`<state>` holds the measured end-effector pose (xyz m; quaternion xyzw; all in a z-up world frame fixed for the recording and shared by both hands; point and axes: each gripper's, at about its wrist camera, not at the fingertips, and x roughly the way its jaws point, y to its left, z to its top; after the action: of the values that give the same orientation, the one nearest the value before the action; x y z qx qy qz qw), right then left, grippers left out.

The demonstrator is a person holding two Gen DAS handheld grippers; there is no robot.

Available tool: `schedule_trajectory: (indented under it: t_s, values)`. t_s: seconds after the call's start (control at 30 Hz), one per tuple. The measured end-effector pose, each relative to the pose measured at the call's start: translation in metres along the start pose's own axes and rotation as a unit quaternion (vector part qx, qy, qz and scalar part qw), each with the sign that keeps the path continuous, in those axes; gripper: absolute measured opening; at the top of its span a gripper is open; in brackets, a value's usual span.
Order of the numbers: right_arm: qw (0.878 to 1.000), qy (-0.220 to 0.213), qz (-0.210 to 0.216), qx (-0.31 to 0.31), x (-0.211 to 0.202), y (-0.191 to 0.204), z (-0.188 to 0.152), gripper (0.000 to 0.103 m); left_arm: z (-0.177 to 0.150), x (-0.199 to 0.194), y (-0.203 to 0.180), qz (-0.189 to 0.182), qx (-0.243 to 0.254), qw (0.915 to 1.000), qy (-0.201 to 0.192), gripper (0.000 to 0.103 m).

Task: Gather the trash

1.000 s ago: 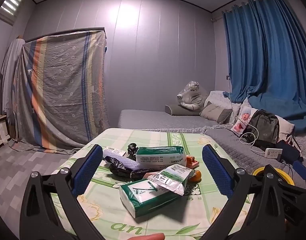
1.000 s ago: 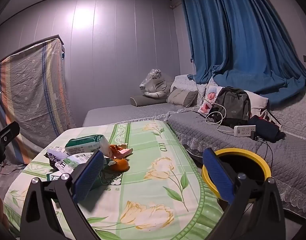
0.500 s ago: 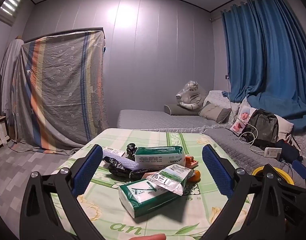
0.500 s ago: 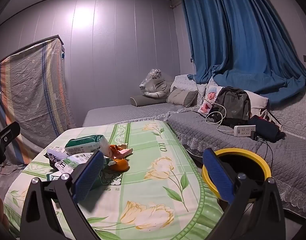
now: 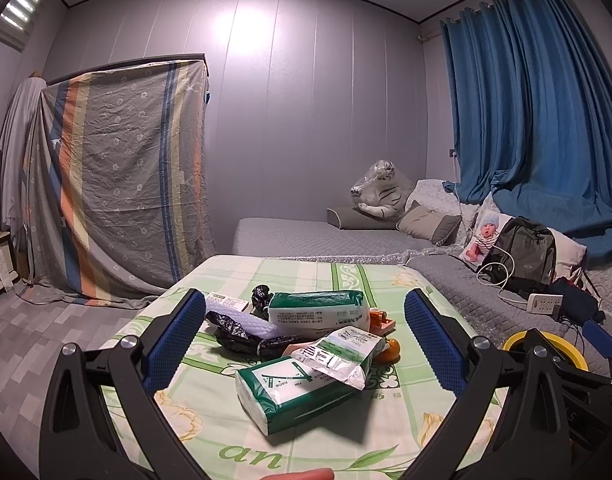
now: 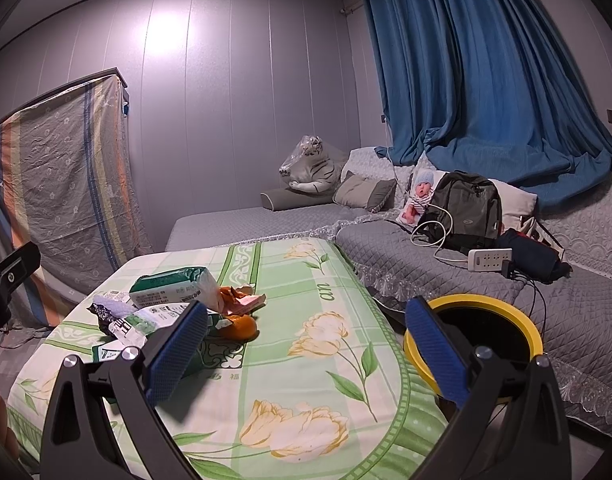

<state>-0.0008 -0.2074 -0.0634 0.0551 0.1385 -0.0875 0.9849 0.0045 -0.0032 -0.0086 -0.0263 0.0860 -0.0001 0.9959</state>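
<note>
Green-and-white tissue packs and wrappers (image 5: 306,344) lie heaped mid-tabletop (image 6: 306,380); the yellow-rimmed bin (image 6: 482,320) stands just beside that tabletop. Left tongs (image 5: 303,344) and right tongs (image 6: 306,354) hover spread, empty.

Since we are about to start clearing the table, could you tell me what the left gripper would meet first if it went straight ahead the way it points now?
Most likely the crumpled white-and-green wrapper lying on the nearer green tissue pack, centred between the open fingers of the left gripper. Depth is uncertain through the fisheye.
</note>
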Motion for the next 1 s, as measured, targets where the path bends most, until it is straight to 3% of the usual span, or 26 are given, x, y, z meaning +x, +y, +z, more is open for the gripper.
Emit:
schedule_trajectory:
  t_s: [1.0]
  values:
    - [1.000, 0.002, 0.000, -0.001, 0.0046, 0.0001, -0.0019, 0.096, -0.0040, 0.0034, -0.0028, -0.008, 0.002, 1.0000, 0.005, 0.096]
